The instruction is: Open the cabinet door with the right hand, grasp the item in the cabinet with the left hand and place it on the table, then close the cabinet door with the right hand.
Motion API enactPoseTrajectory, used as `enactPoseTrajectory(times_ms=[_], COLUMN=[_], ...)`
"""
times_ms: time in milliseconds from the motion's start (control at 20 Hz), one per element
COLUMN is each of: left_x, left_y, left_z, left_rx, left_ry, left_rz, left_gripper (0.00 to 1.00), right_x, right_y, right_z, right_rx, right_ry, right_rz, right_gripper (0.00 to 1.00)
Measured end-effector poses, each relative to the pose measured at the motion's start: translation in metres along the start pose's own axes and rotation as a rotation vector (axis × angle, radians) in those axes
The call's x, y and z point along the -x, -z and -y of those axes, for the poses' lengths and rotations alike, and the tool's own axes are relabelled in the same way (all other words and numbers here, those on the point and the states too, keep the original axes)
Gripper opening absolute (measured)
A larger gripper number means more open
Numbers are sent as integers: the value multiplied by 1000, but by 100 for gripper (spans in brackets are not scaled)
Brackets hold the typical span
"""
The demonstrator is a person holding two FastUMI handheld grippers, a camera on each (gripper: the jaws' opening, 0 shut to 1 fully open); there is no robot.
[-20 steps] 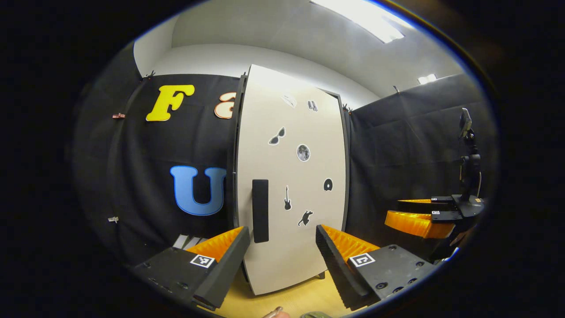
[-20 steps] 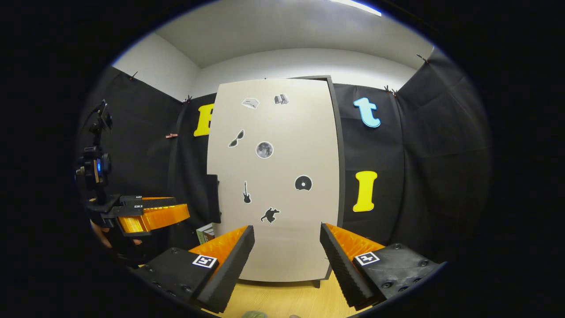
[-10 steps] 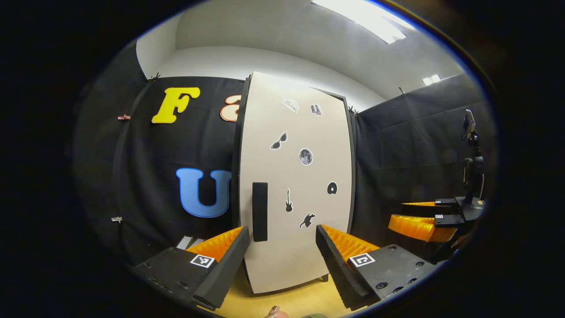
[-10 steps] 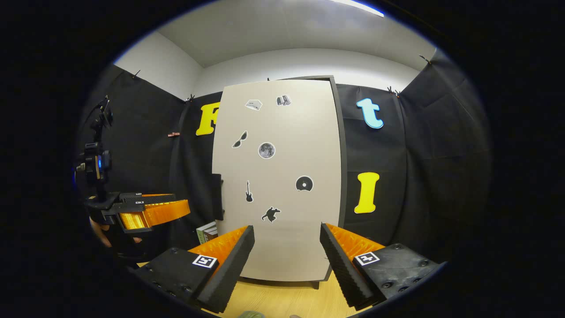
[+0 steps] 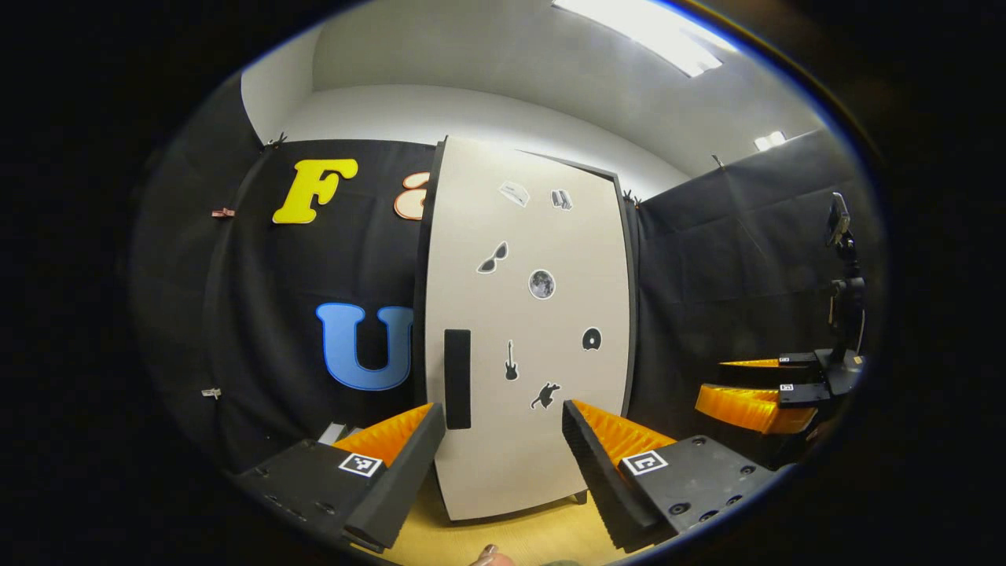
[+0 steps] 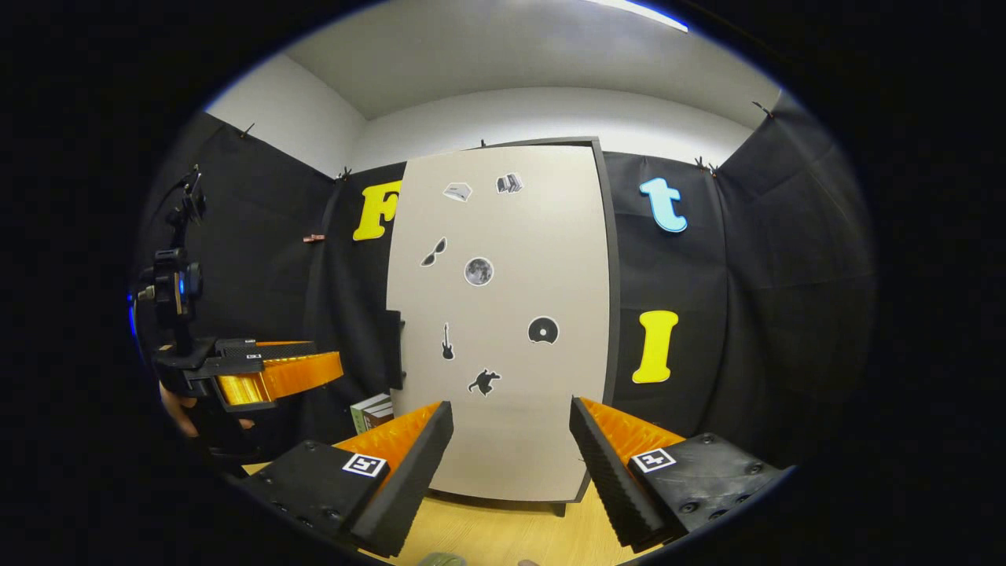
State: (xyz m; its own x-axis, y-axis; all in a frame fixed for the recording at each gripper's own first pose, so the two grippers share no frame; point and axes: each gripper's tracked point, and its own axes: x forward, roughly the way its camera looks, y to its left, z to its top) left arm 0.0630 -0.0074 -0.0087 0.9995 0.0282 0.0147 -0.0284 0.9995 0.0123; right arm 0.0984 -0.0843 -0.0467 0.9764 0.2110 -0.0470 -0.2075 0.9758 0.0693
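Observation:
A tall cabinet with a beige door (image 5: 534, 314) stands on the wooden table (image 5: 542, 534), and the door lies flat against its dark frame. Small dark stickers dot the door, and a black handle (image 5: 457, 379) runs down near its left edge. My left gripper (image 5: 503, 409) hangs open in front of the door's lower part, apart from it. My right gripper (image 6: 511, 405) is open too, facing the same door (image 6: 503, 314) from a distance. A small box-like item (image 6: 371, 410) stands on the table left of the cabinet, also glimpsed behind my left gripper's finger (image 5: 334, 431).
In the left gripper view the right gripper (image 5: 754, 393) floats at the far right. The right gripper view has the left gripper (image 6: 267, 377) at the left, with a hand under it. Black cloth walls close in behind and beside the cabinet.
Both views have drifted a little, so the cabinet sits slightly farther right in the right gripper view and the small box shows more. Both grippers stay open and the door has not moved.

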Motion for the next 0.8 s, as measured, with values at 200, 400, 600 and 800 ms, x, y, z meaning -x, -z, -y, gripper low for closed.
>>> enactPoseTrajectory(times_ms=[200, 400, 600, 800], left_x=[0, 2, 3, 2], left_y=[1, 0, -2, -2], left_z=[-1, -5, -6, -6], left_rx=[10, 8, -1, -13], left_ry=[-5, -17, -19, -18], left_rz=[-2, -1, 4, 7], left_gripper=[95, 95, 95, 95], right_x=[0, -2, -1, -1], right_y=[-1, 0, -1, -1], right_z=[1, 0, -2, -1], right_rx=[14, 14, 14, 10], right_ry=[2, -5, -8, -6], right_rz=[5, 3, 5, 7], right_gripper=[96, 96, 96, 98])
